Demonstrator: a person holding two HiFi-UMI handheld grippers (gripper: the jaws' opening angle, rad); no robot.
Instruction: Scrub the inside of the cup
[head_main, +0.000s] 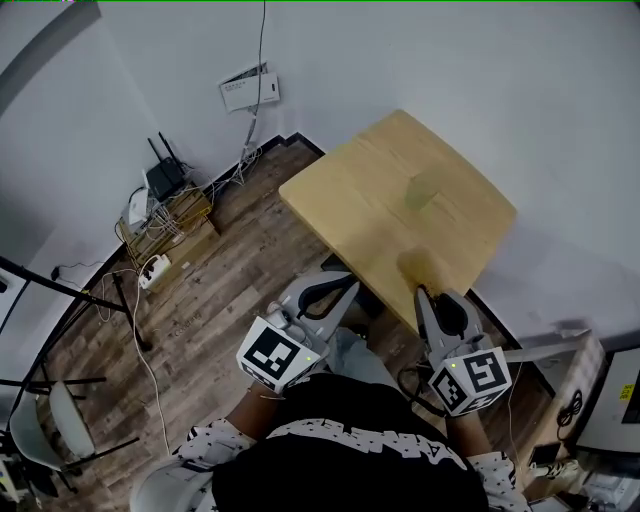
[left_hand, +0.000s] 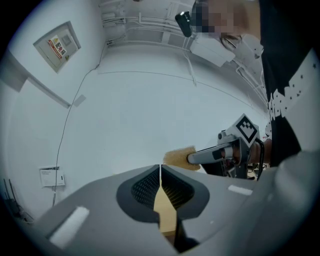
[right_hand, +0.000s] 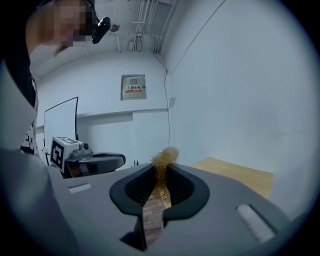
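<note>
My right gripper (head_main: 421, 291) is shut on a tuft of golden fibrous scrubber (right_hand: 165, 156), which sticks out past the jaw tips. From the head view the scrubber (head_main: 413, 265) hangs over the near edge of the light wooden table (head_main: 350, 200). A faint pale greenish shape (head_main: 420, 195) on the tabletop may be a see-through cup; it is too dim to be sure. My left gripper (head_main: 345, 281) is held over the floor just left of the table, its jaws pressed together with nothing between them. The left gripper view catches the right gripper (left_hand: 192, 158) with the scrubber (left_hand: 179, 157) at its tip.
A white wall runs behind the table. On the wooden floor to the left stand a router (head_main: 165, 180) on a cardboard box with loose cables. A wall panel (head_main: 248, 88) hangs above. A chair (head_main: 60, 420) and black stand legs sit at the lower left.
</note>
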